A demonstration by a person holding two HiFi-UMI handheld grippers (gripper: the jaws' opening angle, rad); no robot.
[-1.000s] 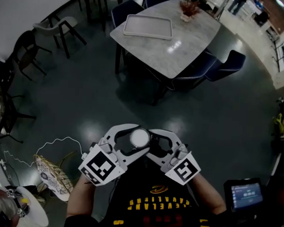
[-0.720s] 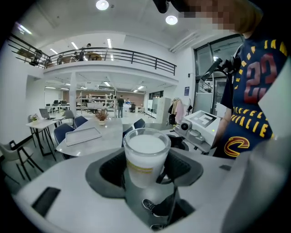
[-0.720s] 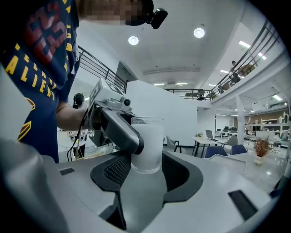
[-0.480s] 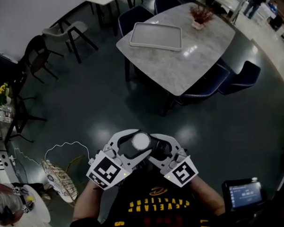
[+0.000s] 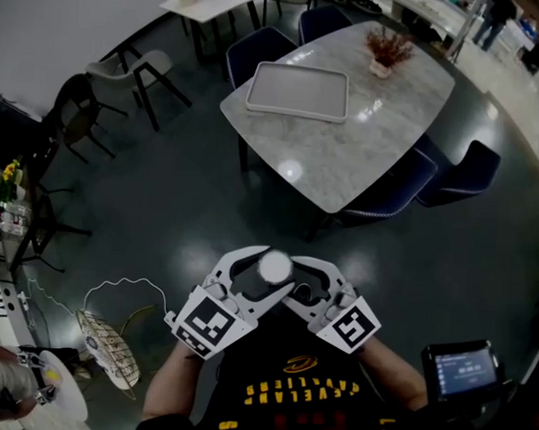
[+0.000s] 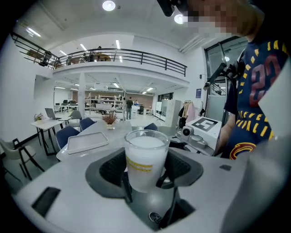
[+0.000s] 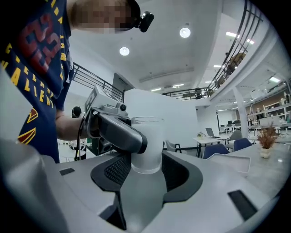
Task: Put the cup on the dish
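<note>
A frosted white cup [image 5: 274, 268] hangs in the air close to the person's chest, held upright. My left gripper [image 5: 264, 265] is shut on the cup [image 6: 145, 161], one jaw on each side of it. My right gripper [image 5: 306, 277] sits right beside it, jaws wide apart; in its own view the cup [image 7: 148, 145] stands just past its tips with a left jaw across it. A flat grey tray [image 5: 297, 91] lies on the marble table [image 5: 362, 142], far ahead of both grippers. The same tray [image 6: 86, 142] shows behind the cup in the left gripper view.
A potted dry plant [image 5: 385, 51] stands on the table's far side. Dark blue chairs [image 5: 391, 193] ring the table, and grey chairs [image 5: 133, 70] stand to the left. A wire basket [image 5: 108, 347] and a cable lie on the floor at lower left. A small screen [image 5: 463, 370] is at lower right.
The table and tray have slid down and nearer in the head view. Both grippers stay together in front of the chest, the cup still in the left one.
</note>
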